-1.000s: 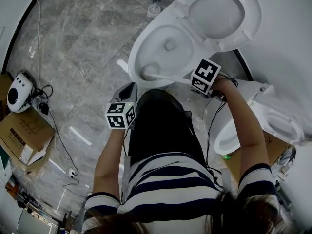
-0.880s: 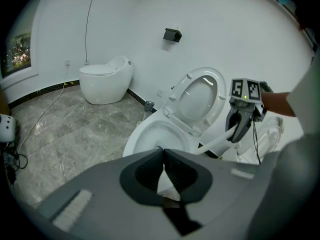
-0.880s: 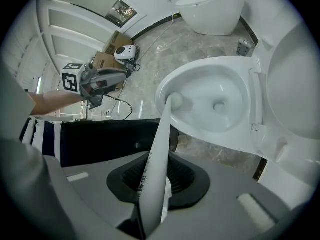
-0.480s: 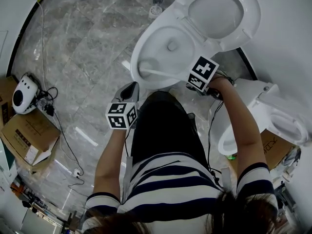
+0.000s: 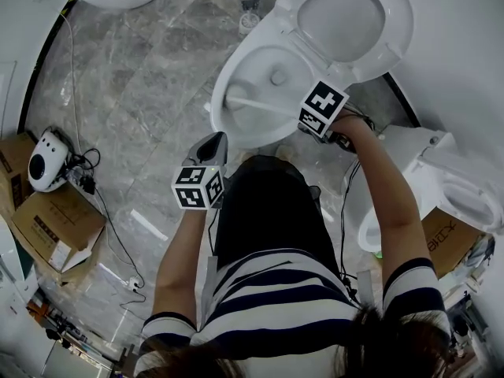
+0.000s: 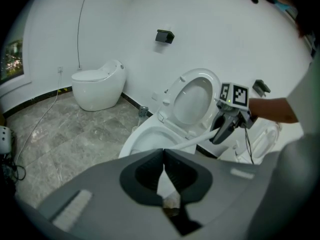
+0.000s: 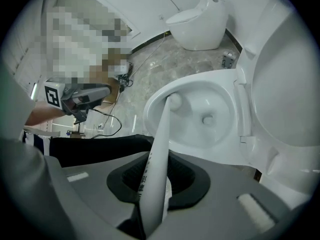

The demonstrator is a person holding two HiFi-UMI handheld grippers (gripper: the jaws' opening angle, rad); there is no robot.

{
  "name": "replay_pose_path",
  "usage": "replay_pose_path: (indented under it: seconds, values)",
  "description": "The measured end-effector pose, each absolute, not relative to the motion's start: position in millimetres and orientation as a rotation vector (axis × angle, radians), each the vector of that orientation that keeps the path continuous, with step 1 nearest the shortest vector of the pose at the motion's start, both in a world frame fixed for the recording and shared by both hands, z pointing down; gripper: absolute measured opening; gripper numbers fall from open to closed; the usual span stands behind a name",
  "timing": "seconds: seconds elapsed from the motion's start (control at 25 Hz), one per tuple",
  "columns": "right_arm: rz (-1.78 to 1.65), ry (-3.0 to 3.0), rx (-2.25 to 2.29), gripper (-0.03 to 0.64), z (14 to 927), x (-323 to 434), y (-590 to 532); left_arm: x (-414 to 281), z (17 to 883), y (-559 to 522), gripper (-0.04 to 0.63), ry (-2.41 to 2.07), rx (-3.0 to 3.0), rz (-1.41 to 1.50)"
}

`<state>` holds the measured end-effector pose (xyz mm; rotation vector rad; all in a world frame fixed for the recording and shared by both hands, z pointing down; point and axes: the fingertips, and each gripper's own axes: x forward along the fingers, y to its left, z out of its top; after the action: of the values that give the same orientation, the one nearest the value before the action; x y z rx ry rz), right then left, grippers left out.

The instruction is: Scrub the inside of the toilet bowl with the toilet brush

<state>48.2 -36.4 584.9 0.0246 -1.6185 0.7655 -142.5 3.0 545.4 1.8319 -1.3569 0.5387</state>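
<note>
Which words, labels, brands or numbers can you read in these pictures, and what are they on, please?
Nothing can be read with certainty.
Brush handle: dark print along it, too blurred to read.
Cardboard box on the right: dark letters, too blurred to read.
Cardboard box on the left: white label, too small to read.

Toilet brush [image 5: 264, 105] head prob. farther up bowl [image 5: 256, 57] wall vs. 1 s ago

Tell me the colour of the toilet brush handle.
The toilet brush handle is white with small dark print; the right gripper view shows it best.
</note>
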Motion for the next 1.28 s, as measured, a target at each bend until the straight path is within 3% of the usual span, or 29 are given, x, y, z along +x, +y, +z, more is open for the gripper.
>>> replay_pose_path:
  seconds: [0.8,1.28]
  values:
    - [0.785,-1.674,0.382,0.083,599.8,87.3,-86.8,-117.9,530.5,-20.3,0.000,-1.367,1.866,0.563]
    - [0.921,-1.654,0.557,0.083,587.8,103.8,-42.8,-119.1,499.9,-27.2,0.000,-1.410,1.887,0.557]
